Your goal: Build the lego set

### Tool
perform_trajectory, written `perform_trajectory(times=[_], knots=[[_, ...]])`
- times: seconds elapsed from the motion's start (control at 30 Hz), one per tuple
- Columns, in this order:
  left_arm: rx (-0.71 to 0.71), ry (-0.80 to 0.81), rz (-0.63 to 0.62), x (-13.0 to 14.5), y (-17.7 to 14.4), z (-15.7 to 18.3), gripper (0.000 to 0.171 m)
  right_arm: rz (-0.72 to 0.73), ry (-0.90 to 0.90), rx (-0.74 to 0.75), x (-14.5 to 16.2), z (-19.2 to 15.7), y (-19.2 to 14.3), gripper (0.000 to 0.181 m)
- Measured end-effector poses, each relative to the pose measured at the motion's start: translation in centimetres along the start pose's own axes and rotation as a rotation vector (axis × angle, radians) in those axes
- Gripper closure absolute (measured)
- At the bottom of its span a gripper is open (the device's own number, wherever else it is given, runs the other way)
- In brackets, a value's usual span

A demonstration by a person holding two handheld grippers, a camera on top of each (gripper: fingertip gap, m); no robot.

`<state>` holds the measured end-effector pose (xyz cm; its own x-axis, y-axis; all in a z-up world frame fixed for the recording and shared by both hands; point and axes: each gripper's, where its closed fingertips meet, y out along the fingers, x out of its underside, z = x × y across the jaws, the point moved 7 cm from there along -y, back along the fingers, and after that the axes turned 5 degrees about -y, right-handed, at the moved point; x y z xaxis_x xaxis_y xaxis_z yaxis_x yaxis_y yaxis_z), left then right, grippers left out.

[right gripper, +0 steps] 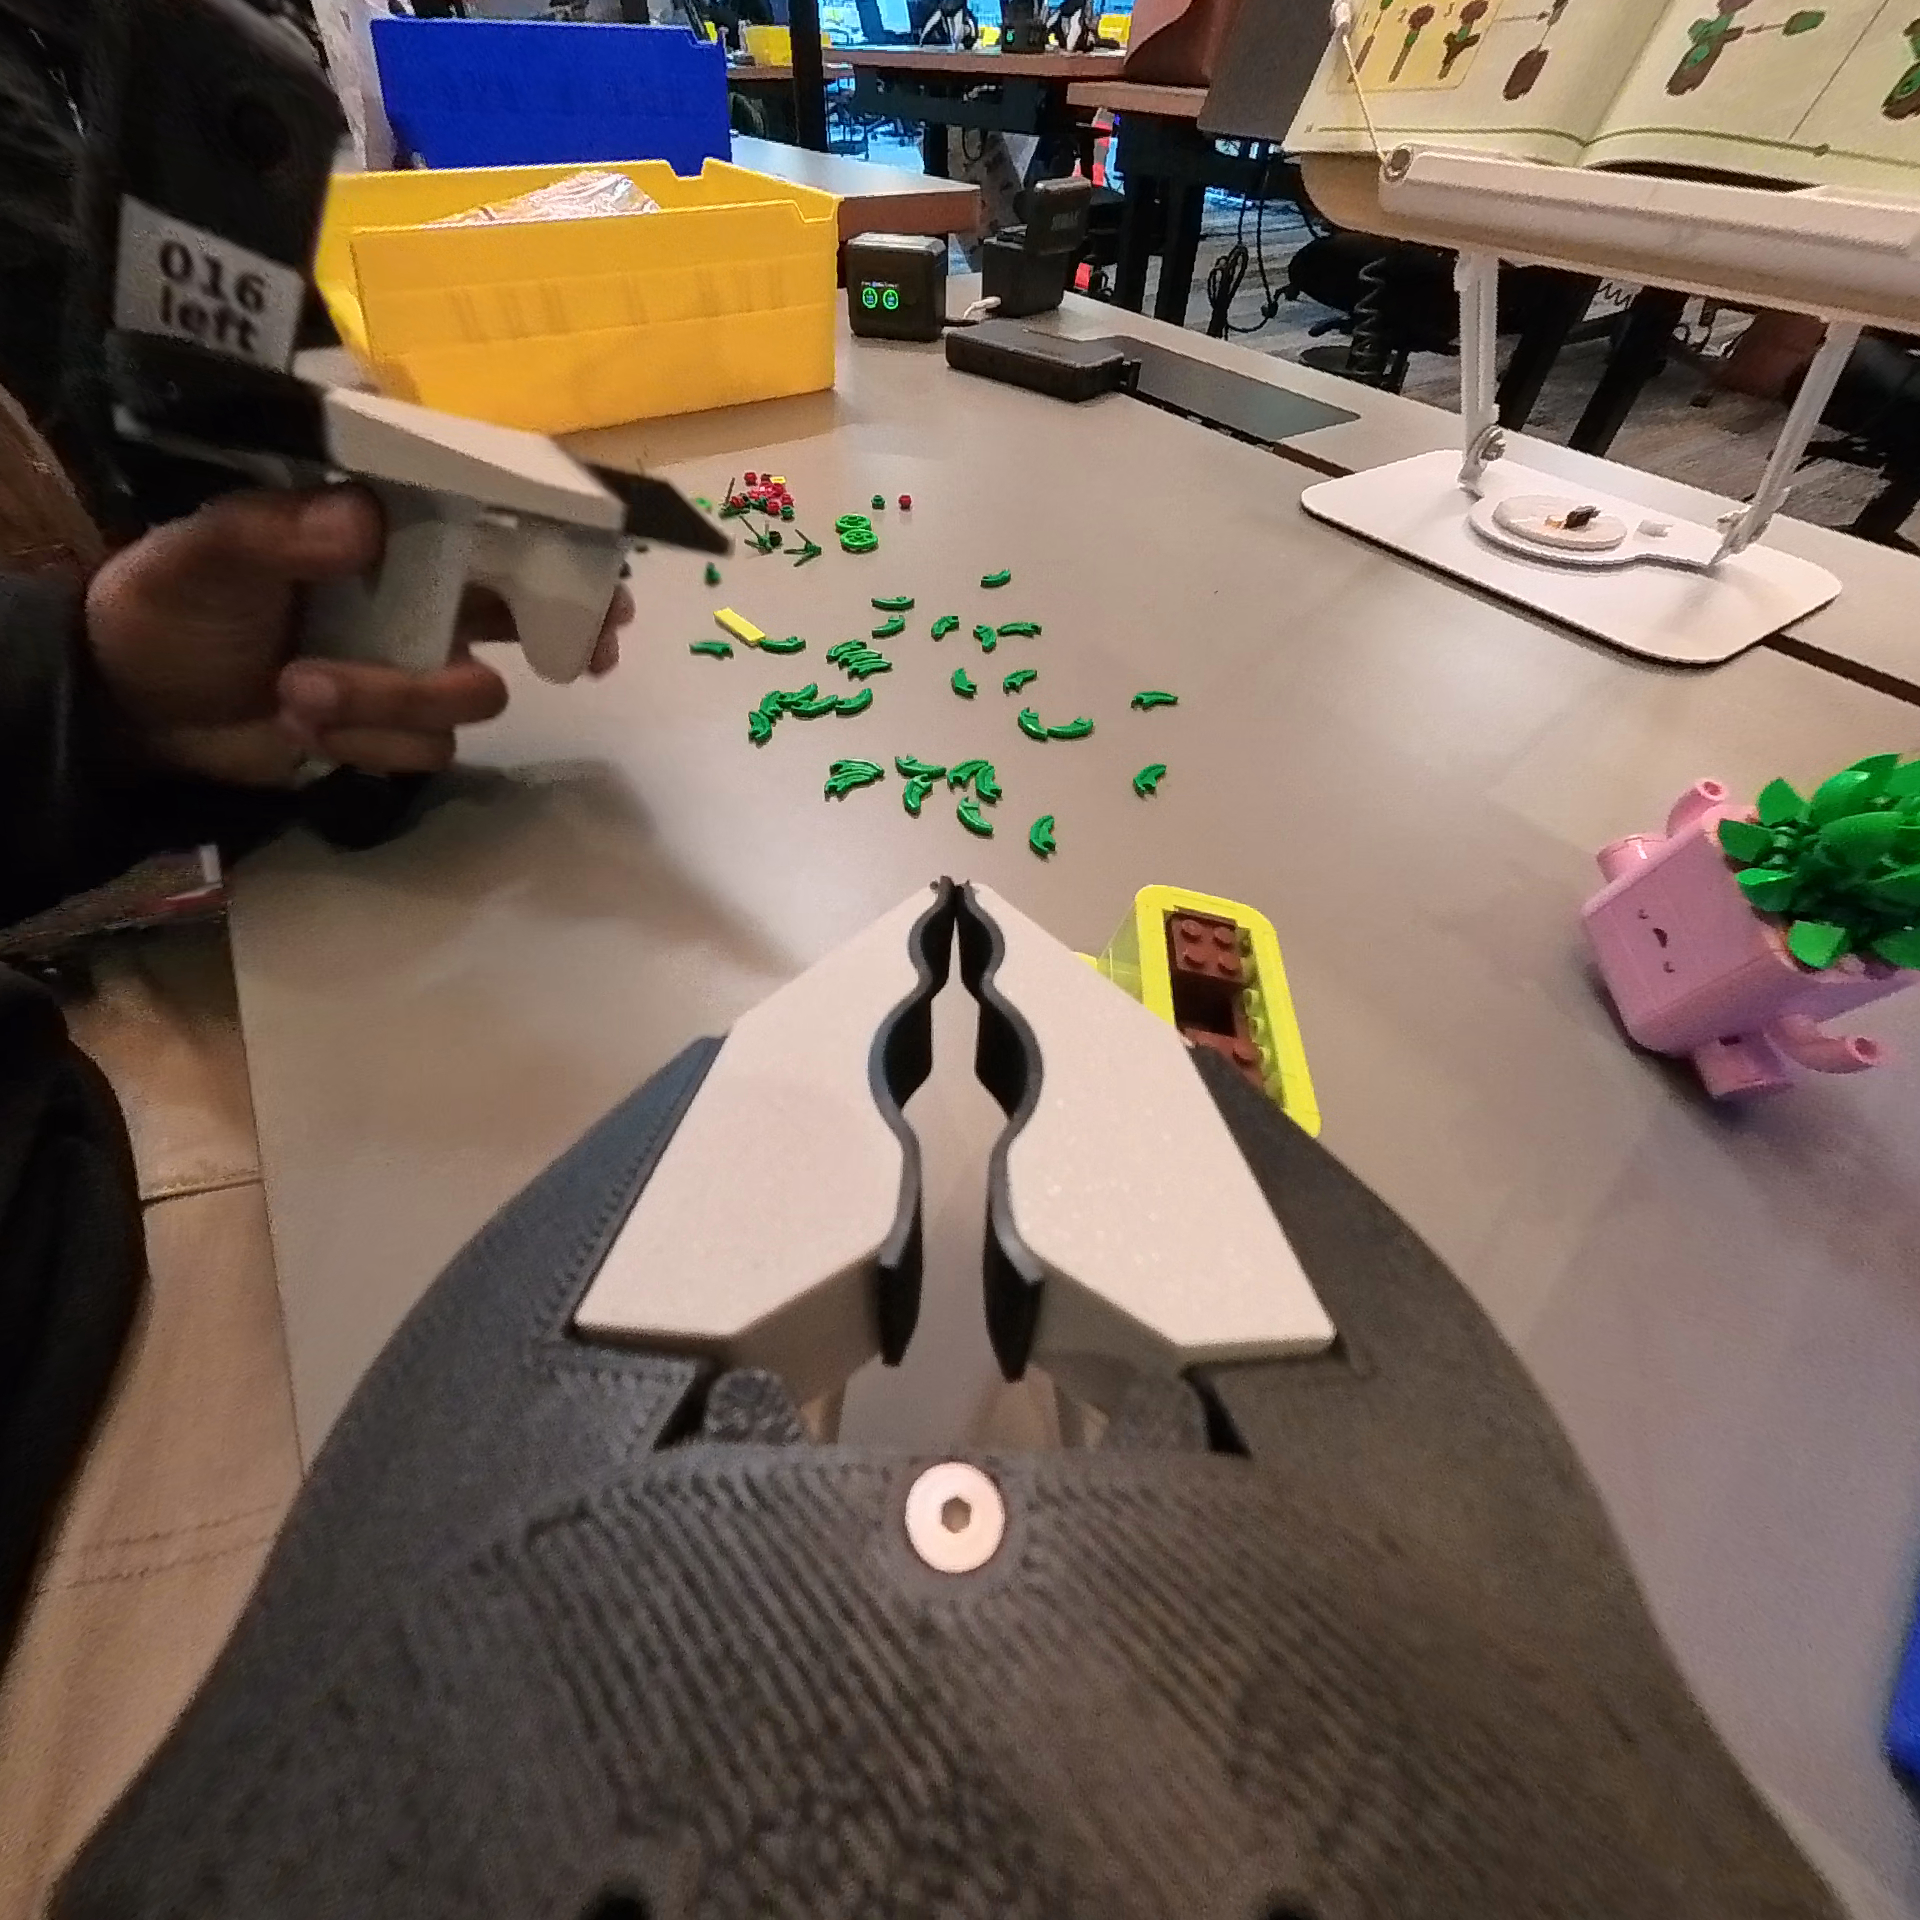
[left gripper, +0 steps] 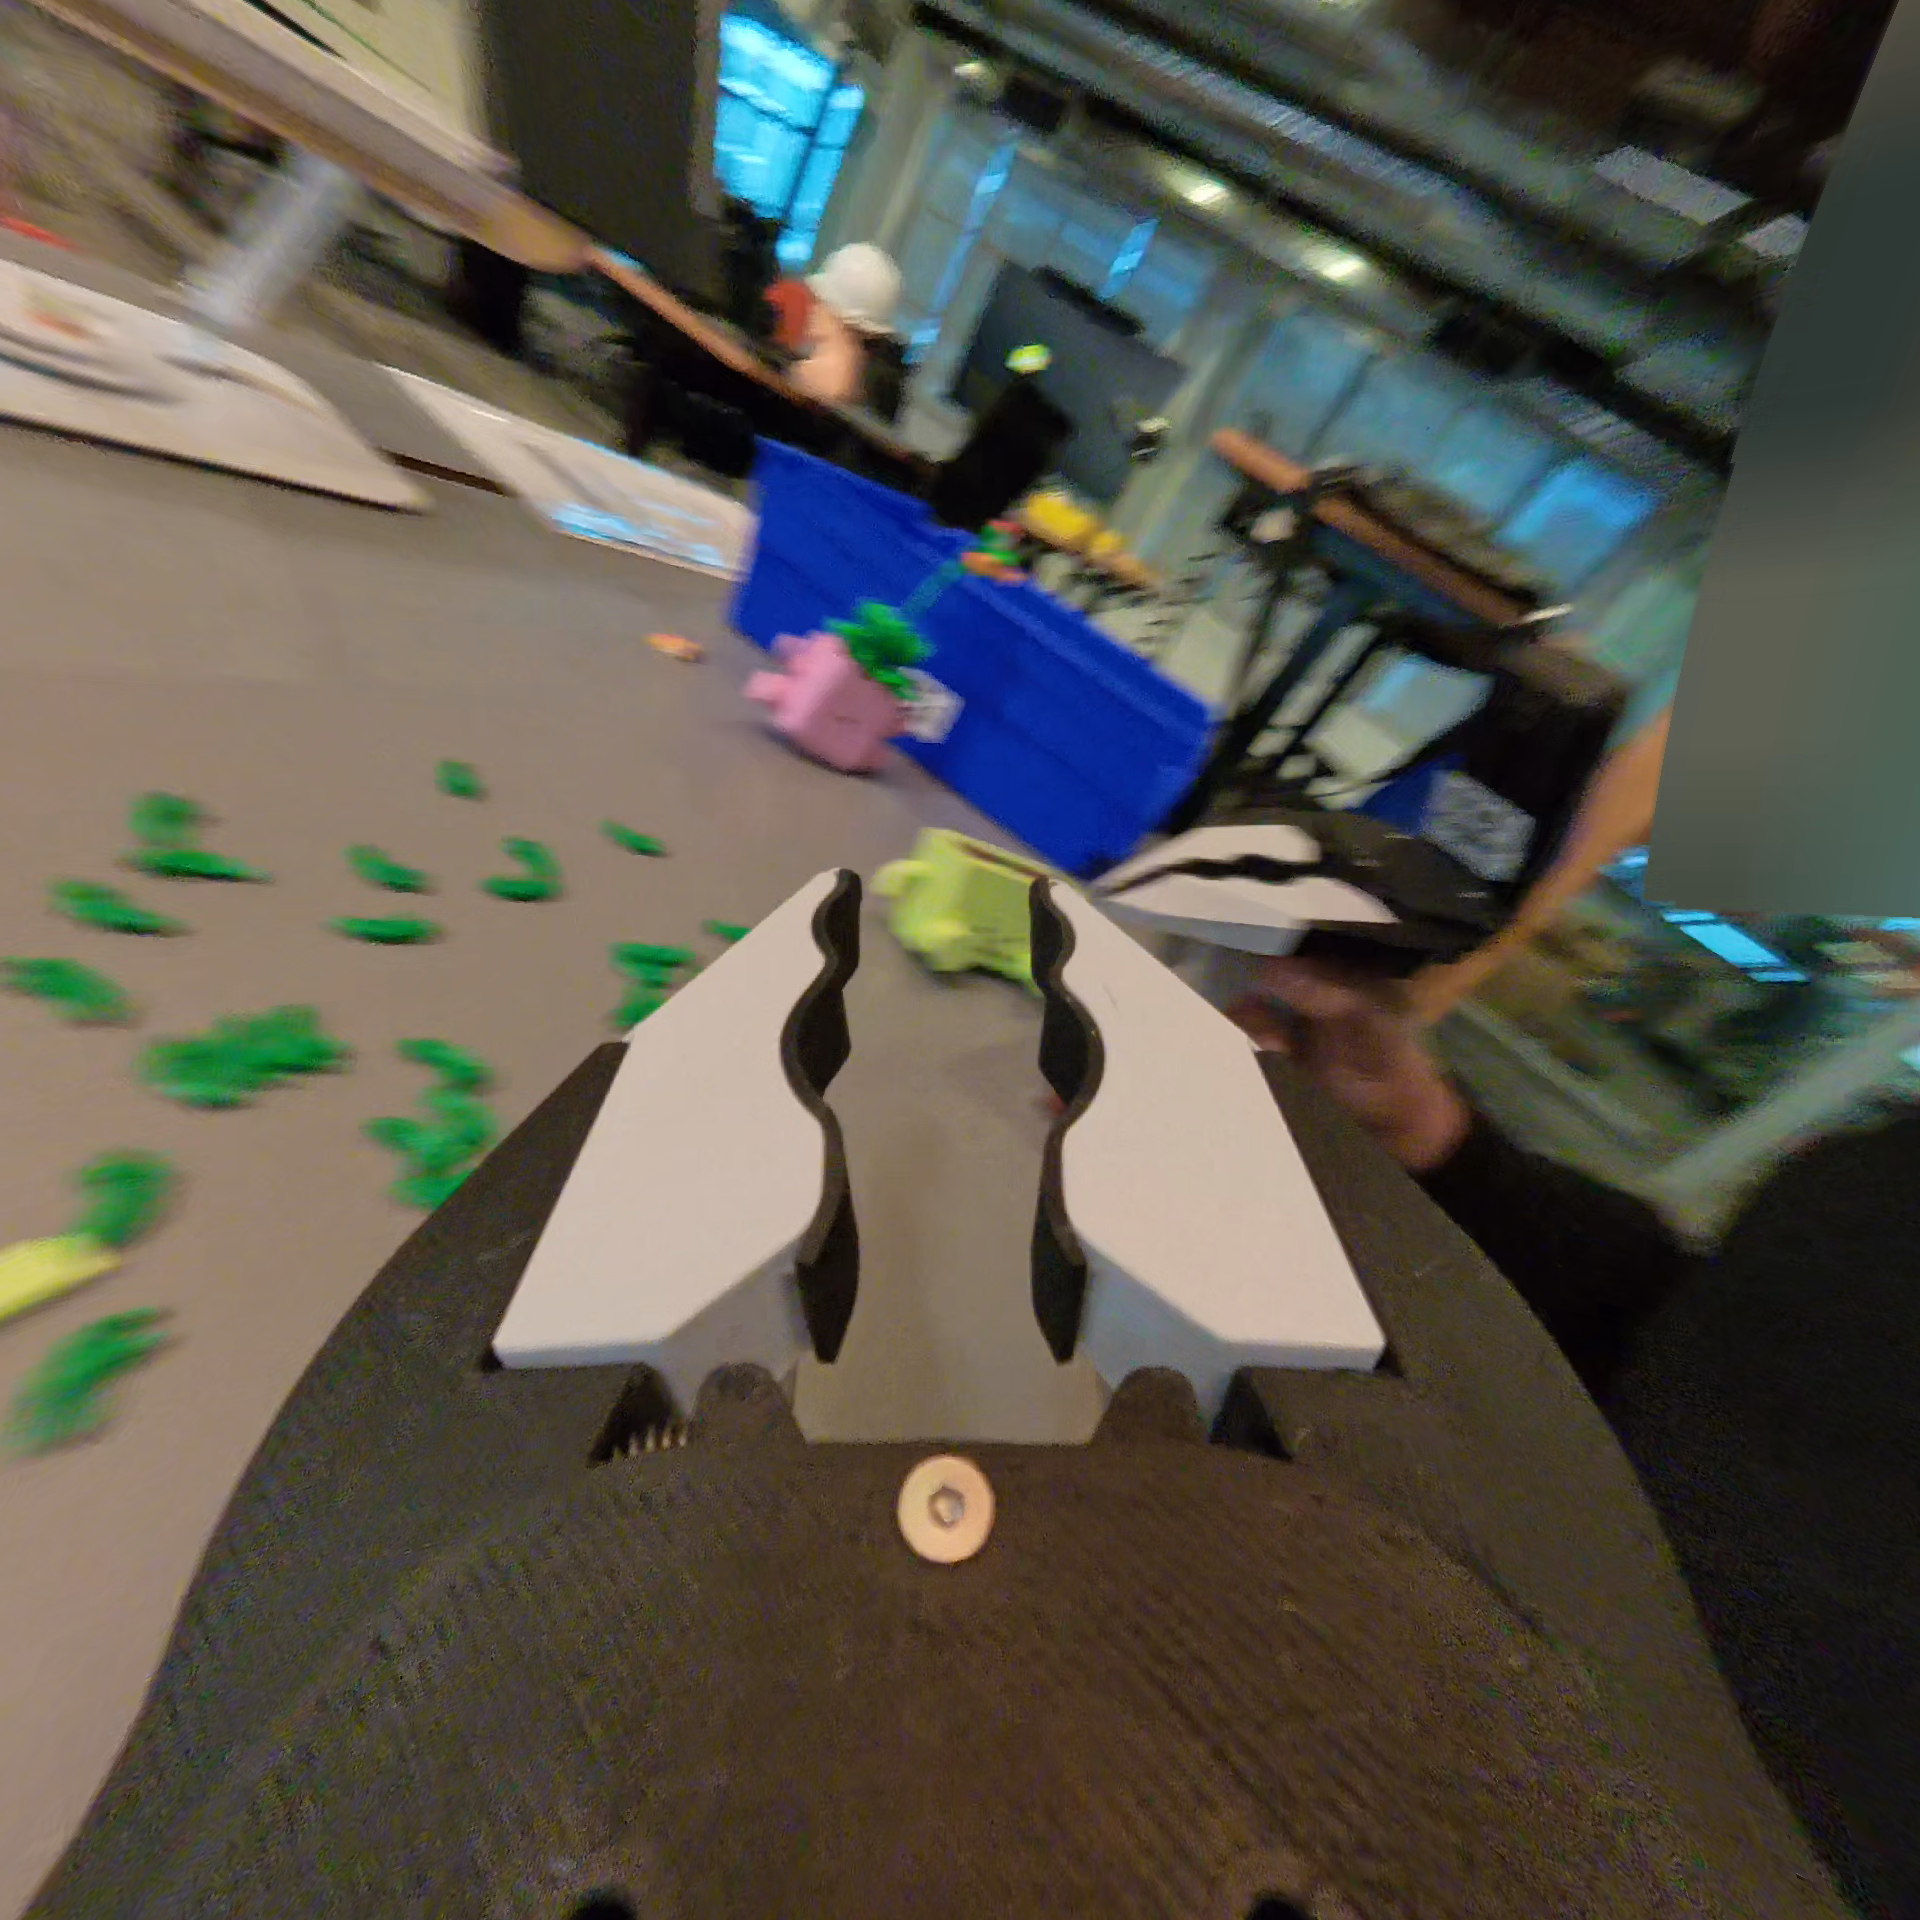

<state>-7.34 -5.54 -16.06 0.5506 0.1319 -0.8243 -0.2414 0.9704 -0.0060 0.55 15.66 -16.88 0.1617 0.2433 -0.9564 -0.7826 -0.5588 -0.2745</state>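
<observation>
The left tool [left gripper: 945, 904] has its jaws spread, with nothing between them. The right tool [right gripper: 956, 886] has its tips pressed together; whether a tiny piece sits at the tips is too small to tell.

On the grey table [right gripper: 1403, 727] lie 2 built lego pots. 1 lime pot [right gripper: 1216, 987], open-topped with brown bricks inside, sits just beside the right tool's right finger. 1 pink pot [right gripper: 1704, 956] with green leaves lies on its side, further right.

Loose green leaf pieces [right gripper: 914, 717], several dozen, are scattered mid-table, with 1 small cluster of red pieces [right gripper: 758, 494] behind them and 1 yellow strip [right gripper: 740, 623] near them. 1 yellow bin [right gripper: 592, 312] and 1 blue bin [right gripper: 551, 94] stand at the back. 1 white stand [right gripper: 1569, 551] holds 1 open instruction booklet [right gripper: 1621, 73].
</observation>
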Motion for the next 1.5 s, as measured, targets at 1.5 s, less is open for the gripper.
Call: perform_trajectory(times=[1.5], knots=[[-0.311,0.326,-0.274,-2.5,-5.3,-4.6,0.166,0.084,-0.028,0.004,-0.9,-1.6,-0.3,0.181]])
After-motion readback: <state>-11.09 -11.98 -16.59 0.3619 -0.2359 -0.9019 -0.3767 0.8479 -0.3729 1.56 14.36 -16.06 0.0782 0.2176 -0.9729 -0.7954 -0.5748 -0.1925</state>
